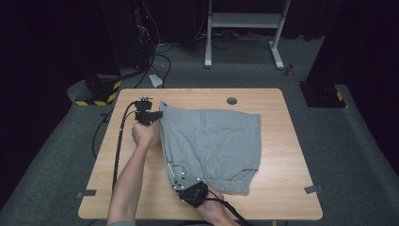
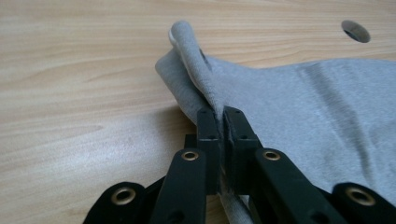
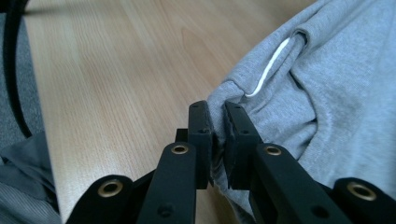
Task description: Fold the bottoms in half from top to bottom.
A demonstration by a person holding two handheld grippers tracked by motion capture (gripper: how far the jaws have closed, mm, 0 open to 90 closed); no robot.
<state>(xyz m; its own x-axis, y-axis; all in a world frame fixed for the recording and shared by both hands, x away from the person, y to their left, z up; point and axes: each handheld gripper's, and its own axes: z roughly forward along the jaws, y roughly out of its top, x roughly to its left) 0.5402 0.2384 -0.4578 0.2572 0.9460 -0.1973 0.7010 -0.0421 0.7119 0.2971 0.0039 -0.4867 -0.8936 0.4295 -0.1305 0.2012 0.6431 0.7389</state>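
Grey shorts lie spread on the wooden table, elastic waistband toward the near edge. My left gripper is at the far left corner of the cloth and is shut on it; in the left gripper view the grey shorts rise in a pinched fold between the jaws of the left gripper. At the near left corner my right gripper is shut on the shorts. The right gripper view has the right gripper clamped on the edge of the grey shorts, below a pocket with a white trim.
A round cable hole sits in the table beyond the shorts. Black cables trail from both grippers. Bare wood lies left and right of the cloth. Behind the table stand a white frame and dark equipment on the grey floor.
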